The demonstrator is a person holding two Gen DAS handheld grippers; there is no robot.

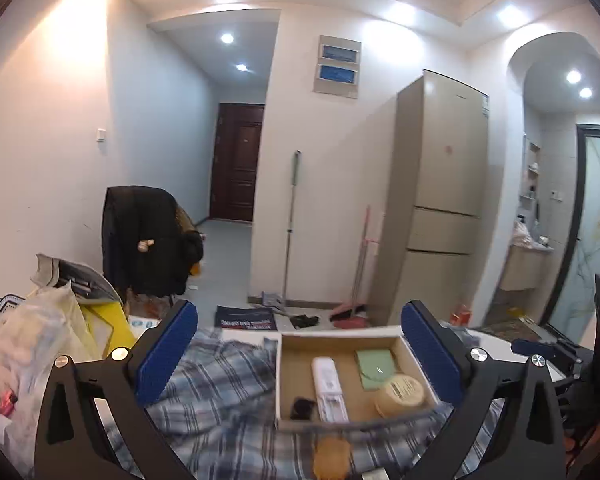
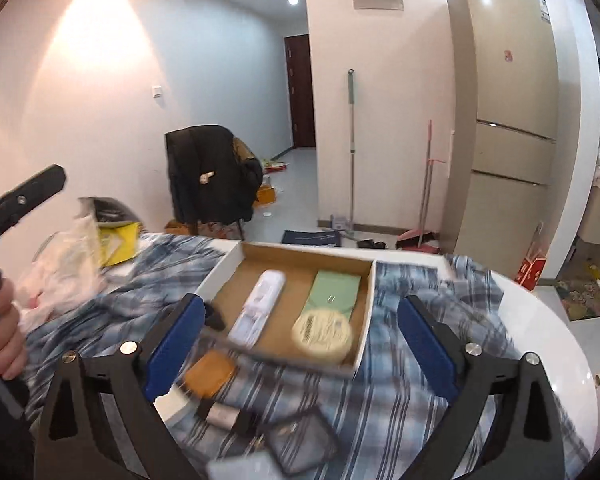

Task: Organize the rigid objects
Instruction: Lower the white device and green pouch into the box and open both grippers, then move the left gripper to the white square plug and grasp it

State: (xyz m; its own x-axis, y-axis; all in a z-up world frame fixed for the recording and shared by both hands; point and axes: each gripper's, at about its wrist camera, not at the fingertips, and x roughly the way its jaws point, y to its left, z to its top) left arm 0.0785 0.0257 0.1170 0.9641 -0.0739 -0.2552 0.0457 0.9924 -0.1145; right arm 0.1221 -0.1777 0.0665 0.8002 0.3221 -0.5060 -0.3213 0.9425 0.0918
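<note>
A shallow cardboard box [image 1: 286, 376] [image 2: 366, 312] lies on a blue plaid cloth [image 1: 220, 384] [image 2: 400, 392]. In it are a white remote [image 1: 330, 386] [image 2: 258, 306], a green card [image 1: 376, 362] [image 2: 334, 290], a round cream tin [image 1: 402, 394] [image 2: 324, 332] and a small black item [image 1: 302, 408] [image 2: 216, 316]. An orange block [image 1: 332, 456] [image 2: 210, 372] lies in front of the box. A silver-and-black cylinder [image 2: 230, 416] and a dark pouch [image 2: 300, 440] lie nearer. My left gripper [image 1: 300, 356] is open and empty above the box. My right gripper [image 2: 298, 344] is open and empty over the box's near edge.
Plastic bags [image 1: 32, 340] and a yellow box [image 2: 118, 240] crowd the table's left. A chair with a black coat [image 1: 148, 240] stands behind. A fridge [image 1: 444, 196], a mop [image 1: 290, 224] and a red broom [image 1: 360, 264] stand beyond the white table edge [image 2: 560, 340].
</note>
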